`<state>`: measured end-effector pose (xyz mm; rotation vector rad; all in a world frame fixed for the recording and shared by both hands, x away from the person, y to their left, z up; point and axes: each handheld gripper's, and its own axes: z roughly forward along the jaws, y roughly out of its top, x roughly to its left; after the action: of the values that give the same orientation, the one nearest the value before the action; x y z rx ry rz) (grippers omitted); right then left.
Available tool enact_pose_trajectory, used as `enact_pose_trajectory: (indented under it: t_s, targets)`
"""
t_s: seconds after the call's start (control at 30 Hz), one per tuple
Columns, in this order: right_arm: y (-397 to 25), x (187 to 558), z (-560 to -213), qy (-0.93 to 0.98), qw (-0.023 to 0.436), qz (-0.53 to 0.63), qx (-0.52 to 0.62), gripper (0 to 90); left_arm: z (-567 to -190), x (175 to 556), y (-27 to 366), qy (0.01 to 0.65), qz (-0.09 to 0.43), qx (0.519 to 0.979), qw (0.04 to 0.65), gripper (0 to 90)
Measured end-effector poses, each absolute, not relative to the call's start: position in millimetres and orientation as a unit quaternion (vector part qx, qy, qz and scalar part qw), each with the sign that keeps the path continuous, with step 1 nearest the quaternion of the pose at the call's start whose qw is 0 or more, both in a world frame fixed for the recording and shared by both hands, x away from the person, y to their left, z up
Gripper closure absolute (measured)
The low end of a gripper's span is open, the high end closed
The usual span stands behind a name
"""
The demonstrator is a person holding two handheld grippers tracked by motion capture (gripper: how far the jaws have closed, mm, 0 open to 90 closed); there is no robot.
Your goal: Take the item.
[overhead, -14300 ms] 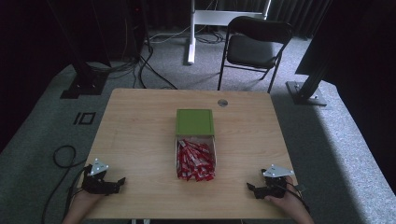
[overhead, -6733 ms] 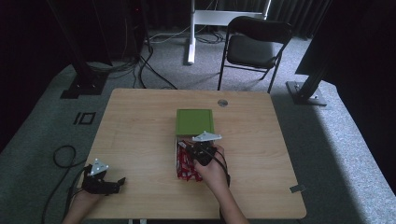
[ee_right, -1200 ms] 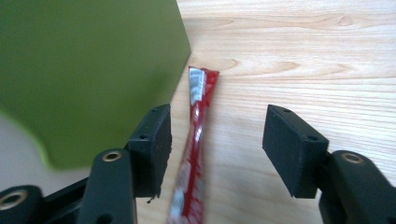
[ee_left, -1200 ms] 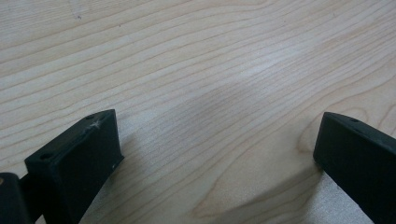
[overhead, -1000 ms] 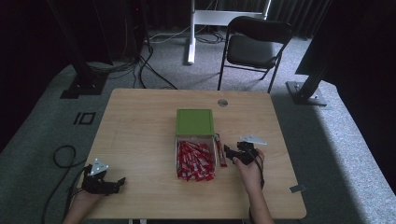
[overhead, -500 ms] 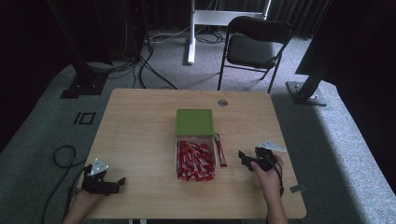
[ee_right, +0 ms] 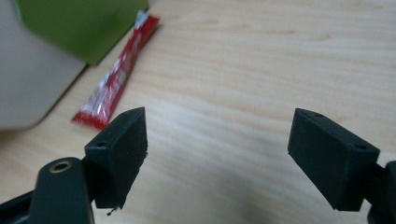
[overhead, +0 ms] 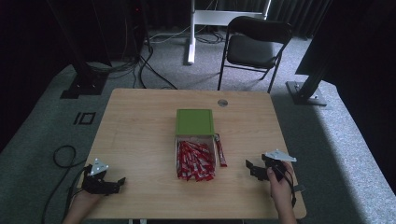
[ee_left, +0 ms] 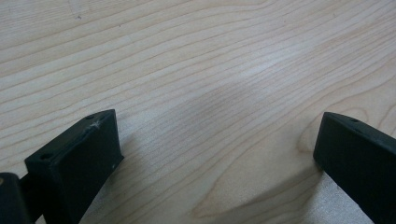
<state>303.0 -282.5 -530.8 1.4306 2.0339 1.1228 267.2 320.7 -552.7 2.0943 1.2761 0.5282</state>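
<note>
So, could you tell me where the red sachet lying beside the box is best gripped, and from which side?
Grip the single red sachet across its narrow width near the middle, coming straight down from above with the right tool, probably. It lies flat on the table, long and thin, close beside the box, so the jaws should straddle its long edges; the box-side jaw has little room.

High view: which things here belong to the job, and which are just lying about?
In the job:
box of red sachets
single red sachet beside the box
green lid
right tool, open

Lying about:
left tool, open, idle
chair
floor cables
</note>
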Motion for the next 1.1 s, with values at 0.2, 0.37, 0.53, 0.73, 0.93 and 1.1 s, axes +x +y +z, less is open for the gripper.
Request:
enact_pose_trajectory:
  t_s: [0.2,0.37,0.53,0.73,0.93,1.1]
  targets:
    - [-290,293,-537,0.733,0.217,0.397,0.507,19.5,-553,267,321,0.483,0.201,0.793,0.312,1.5]
    - [-301,285,-541,0.727,0.226,0.380,0.525,19.5,-553,267,321,0.483,0.200,0.793,0.312,1.5]
    - [-305,279,-548,0.736,0.227,0.358,0.528,19.6,-553,267,321,0.483,0.201,0.793,0.312,1.5]
    - [-299,271,-555,0.760,0.215,0.350,0.504,19.5,-553,267,321,0.484,0.200,0.793,0.312,1.5]
    - [-293,263,-558,0.773,0.220,0.340,0.489,18.7,-553,267,321,0.483,0.200,0.793,0.312,1.5]
    - [-296,260,-558,0.779,0.208,0.343,0.482,16.6,-553,267,321,0.483,0.201,0.793,0.312,1.5]
